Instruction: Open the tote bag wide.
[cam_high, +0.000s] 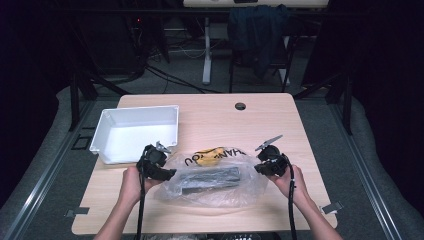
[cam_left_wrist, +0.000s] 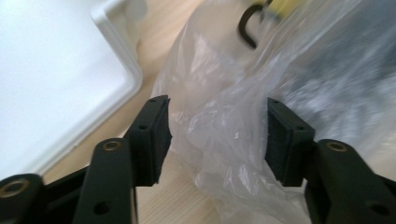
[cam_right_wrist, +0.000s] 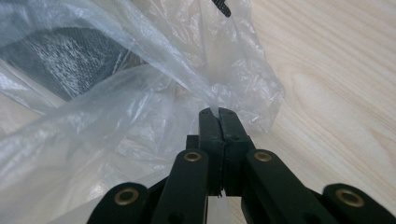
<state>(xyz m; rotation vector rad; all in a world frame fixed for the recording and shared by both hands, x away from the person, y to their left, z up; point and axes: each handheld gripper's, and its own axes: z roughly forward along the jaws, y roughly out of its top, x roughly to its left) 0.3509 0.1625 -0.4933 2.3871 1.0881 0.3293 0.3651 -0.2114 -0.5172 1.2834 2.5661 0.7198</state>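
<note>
My right gripper (cam_right_wrist: 218, 114) has its jaws pinched tight on the plastic bag (cam_right_wrist: 140, 93). My left gripper (cam_left_wrist: 217, 135) stands wide open around the bag's other edge, just beside the white tray (cam_left_wrist: 56, 79).

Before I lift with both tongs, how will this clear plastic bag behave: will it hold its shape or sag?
The clear plastic bag looks thin and crumpled, so it will probably sag. The dark block inside likely pulls the middle down and may slide. The right tongs are shut on a film edge, which may stretch or slip; the left tongs are open around a fold.
</note>
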